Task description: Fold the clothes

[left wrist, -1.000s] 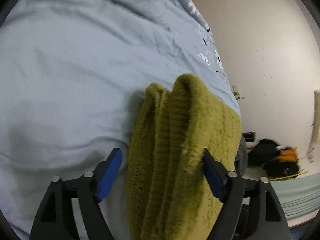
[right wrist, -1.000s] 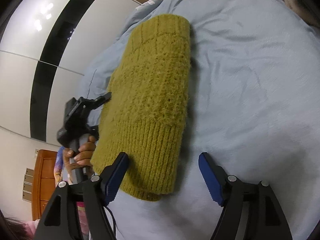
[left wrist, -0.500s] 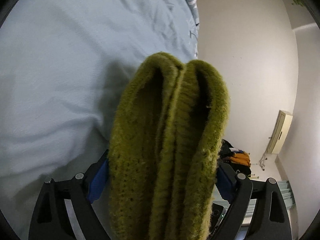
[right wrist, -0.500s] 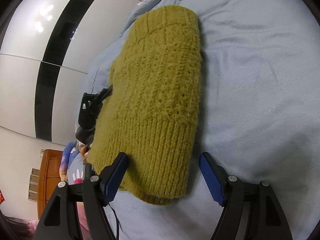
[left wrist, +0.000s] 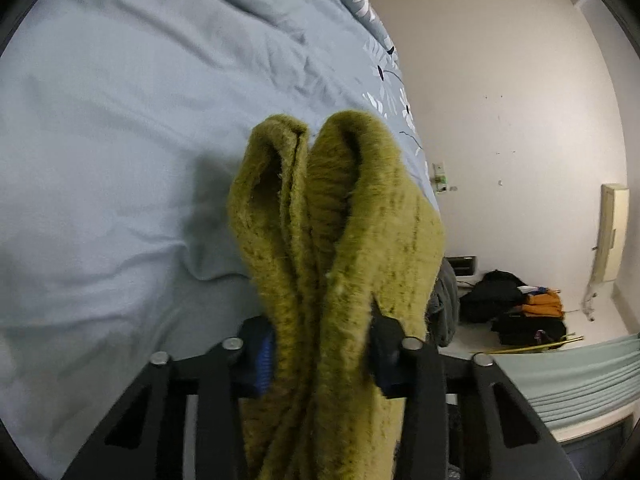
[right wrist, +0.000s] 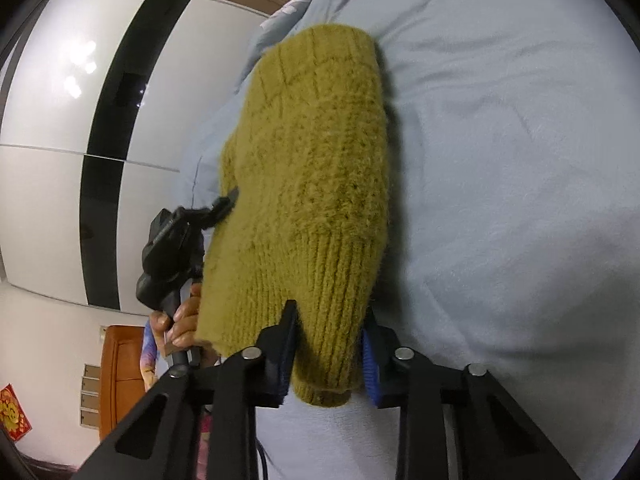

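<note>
A folded olive-green knit sweater (right wrist: 316,168) lies on a light blue bedsheet (right wrist: 520,160). My right gripper (right wrist: 328,356) is shut on its ribbed end. In the left wrist view the sweater (left wrist: 340,240) shows as thick folded layers, and my left gripper (left wrist: 320,356) is shut on them. The left gripper also shows in the right wrist view (right wrist: 176,248), at the sweater's left edge, with a hand on its handle.
The bedsheet (left wrist: 120,120) has a printed part near the bed's edge. Beyond the bed are a white wall, bags and clothes on the floor (left wrist: 520,308), and a black-and-white wardrobe (right wrist: 80,120) with a wooden cabinet (right wrist: 120,376) beside it.
Both grippers have closed on the sweater: one second ago their jaws stood wide open around it. The sweater's edge has bunched up between the left jaws.
</note>
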